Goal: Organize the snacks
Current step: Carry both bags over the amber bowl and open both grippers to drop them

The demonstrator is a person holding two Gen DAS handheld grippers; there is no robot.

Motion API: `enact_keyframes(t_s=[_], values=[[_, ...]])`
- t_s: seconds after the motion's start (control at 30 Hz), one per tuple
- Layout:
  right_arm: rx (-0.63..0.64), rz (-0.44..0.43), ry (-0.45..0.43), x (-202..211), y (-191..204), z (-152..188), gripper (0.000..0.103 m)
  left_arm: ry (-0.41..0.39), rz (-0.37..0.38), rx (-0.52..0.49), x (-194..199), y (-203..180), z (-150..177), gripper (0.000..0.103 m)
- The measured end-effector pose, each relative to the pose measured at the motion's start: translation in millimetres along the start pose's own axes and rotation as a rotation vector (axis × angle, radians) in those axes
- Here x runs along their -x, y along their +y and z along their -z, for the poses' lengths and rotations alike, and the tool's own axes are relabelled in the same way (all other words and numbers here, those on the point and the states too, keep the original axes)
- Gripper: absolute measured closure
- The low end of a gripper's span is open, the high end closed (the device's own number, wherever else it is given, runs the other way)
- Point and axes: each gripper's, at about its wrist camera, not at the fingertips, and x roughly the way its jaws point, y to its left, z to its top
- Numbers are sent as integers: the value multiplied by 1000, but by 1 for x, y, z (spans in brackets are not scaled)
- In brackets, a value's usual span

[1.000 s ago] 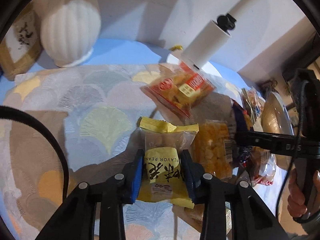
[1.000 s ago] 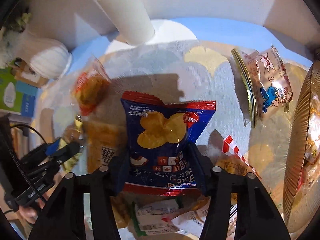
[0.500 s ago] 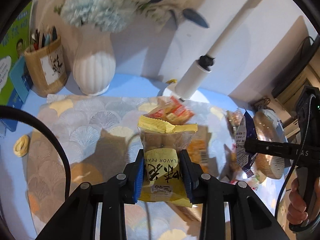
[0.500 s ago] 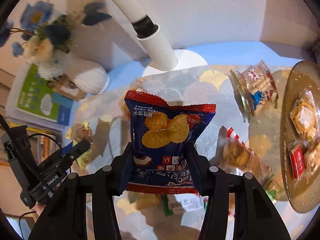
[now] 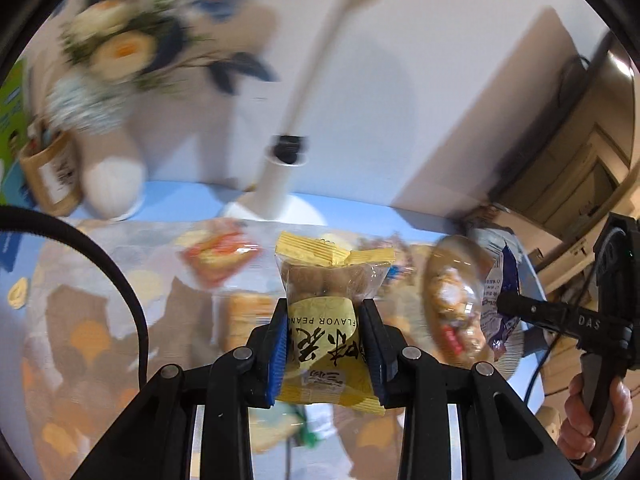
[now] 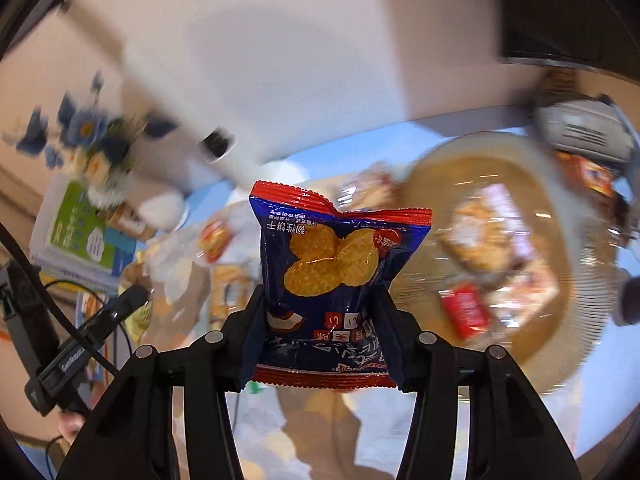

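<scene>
My left gripper (image 5: 325, 332) is shut on a yellow peanut snack bag (image 5: 330, 312) and holds it above the table. My right gripper (image 6: 320, 328) is shut on a dark blue and red cracker bag (image 6: 334, 268) and holds it in the air left of a golden plate (image 6: 568, 344) that holds several wrapped snacks. In the left wrist view the right gripper (image 5: 504, 304) shows at the right with the blue bag (image 5: 500, 308) over the plate (image 5: 434, 264). A red-orange snack bag (image 5: 218, 256) and an orange snack bag (image 5: 248, 316) lie on the patterned cloth.
A white lamp base and post (image 5: 276, 188), a white vase with blue flowers (image 5: 114, 188) and a wooden pen holder (image 5: 52, 176) stand at the back. Books (image 6: 76, 236) lie at the left. A grey device (image 6: 580, 132) sits behind the plate.
Both grippers have lifted their bags higher off the table and swung right toward the golden plate. The background is blurred by the motion.
</scene>
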Motion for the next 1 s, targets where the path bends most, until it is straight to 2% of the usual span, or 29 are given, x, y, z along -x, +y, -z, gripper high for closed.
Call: enact_keyframes(t_s=[0.1,0.2,0.4,0.6,0.7,0.77,0.8,0.83,1.0], values=[[-45,45,-11,14,-46,-9,54,16,24,-31,-14,-41,-2,70],[-56,120,23,12,-84,-16,54,44,32,-48,-34,-77,-2,70],[-90,141,49,7,-141,-25,54,72,8,-146,-69,-148,-1,70],[-30,173,82,-5,-158,-41,53,107,-19,-179,-111,-189,-1,70],[-9,156,83,-11,-161,-52,51,86,-68,-204,-124,-203,-6,70],[-5,155,82,-13,-163,-59,47,83,-77,-213,-128,-208,-11,64],[-10,149,80,-12,-165,-63,39,80,-77,-209,-128,-210,-14,52],[-15,139,74,-10,-167,-65,35,71,-73,-202,-127,-209,-16,45],[5,131,67,-2,-169,-62,35,48,-89,-190,-114,-202,-11,45]])
